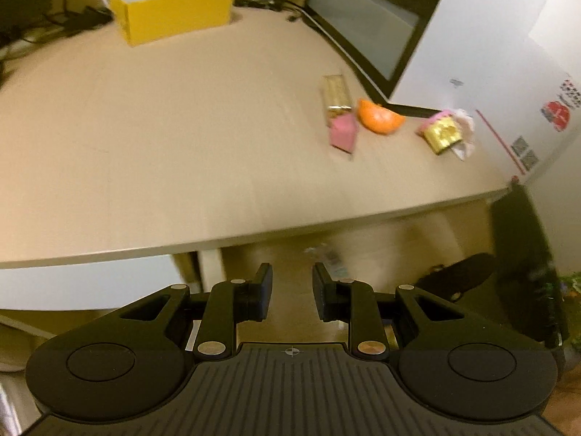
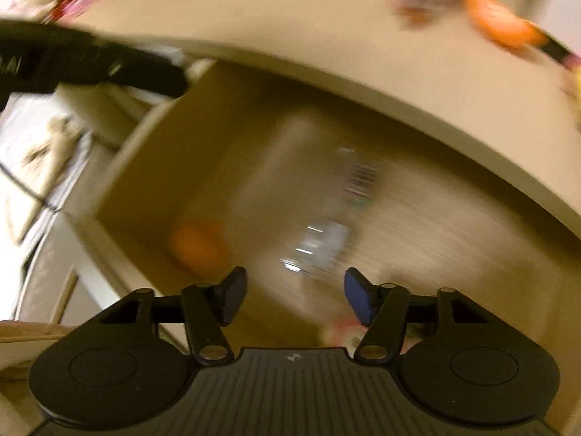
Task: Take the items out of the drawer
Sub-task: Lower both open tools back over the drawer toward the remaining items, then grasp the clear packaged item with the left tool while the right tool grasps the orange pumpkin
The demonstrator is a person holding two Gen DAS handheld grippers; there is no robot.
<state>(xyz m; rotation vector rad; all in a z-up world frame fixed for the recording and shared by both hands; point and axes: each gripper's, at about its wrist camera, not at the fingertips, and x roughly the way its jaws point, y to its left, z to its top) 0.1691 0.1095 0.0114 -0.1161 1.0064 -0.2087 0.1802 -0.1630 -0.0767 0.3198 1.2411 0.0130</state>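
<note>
The left wrist view shows my left gripper (image 1: pixel 292 285) just off the front edge of the beige table (image 1: pixel 163 138), open with nothing between its fingers. On the table lie a gold bar (image 1: pixel 336 94), a pink packet (image 1: pixel 343 132), an orange fruit (image 1: pixel 379 118) and a gold and pink sweet (image 1: pixel 445 132). The blurred right wrist view looks down into the open drawer (image 2: pixel 145 167) under the table edge. My right gripper (image 2: pixel 295 285) hangs open above it. A second orange fruit (image 2: pixel 198 247) and a clear packet (image 2: pixel 326 214) lie in the drawer, neither touching the pads.
A yellow box (image 1: pixel 170 9) and cables sit at the table's back left. A dark screen (image 1: pixel 370 18) and a white carton (image 1: pixel 490 47) stand at the right. A dark, blurred shape (image 2: pixel 72 65) crosses above the drawer's left corner.
</note>
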